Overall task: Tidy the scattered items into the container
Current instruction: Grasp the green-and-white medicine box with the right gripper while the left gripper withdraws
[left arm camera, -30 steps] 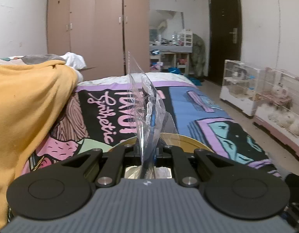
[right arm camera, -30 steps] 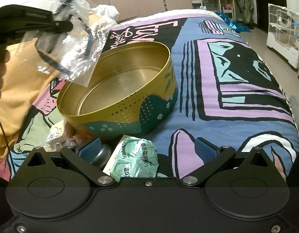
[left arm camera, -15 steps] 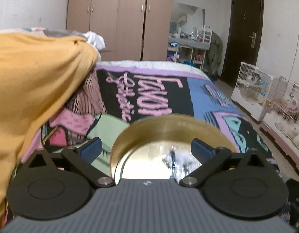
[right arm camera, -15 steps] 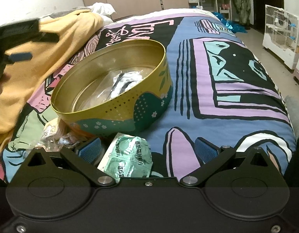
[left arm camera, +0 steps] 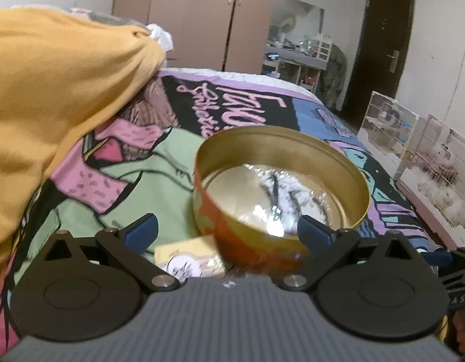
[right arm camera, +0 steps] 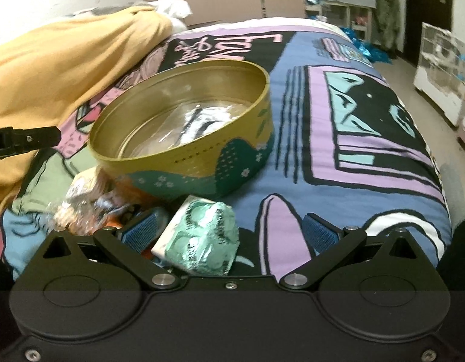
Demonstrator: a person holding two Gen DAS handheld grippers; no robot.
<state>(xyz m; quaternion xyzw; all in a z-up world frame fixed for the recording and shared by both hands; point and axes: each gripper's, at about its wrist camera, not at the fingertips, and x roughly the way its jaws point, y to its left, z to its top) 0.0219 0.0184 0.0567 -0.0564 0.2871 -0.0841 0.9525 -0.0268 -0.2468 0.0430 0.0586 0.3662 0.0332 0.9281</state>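
Tin (right arm camera: 184, 126) sits on the bed (right arm camera: 368, 138), clear bag (right arm camera: 202, 120) inside. Your left claw (left arm camera: 227, 232) gapes empty, yellow packet (left arm camera: 190, 261) below. Your right claw (right arm camera: 230, 233) is spread around the green packet (right arm camera: 202, 239), at the tin's 6 o'clock.

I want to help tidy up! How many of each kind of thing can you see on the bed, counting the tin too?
Round tin: 1
Clear bag in the tin: 1
Green packet: 1
Yellow packet: 1
Crinkly clear wrapper: 1, blurred, maybe more
Total: 5
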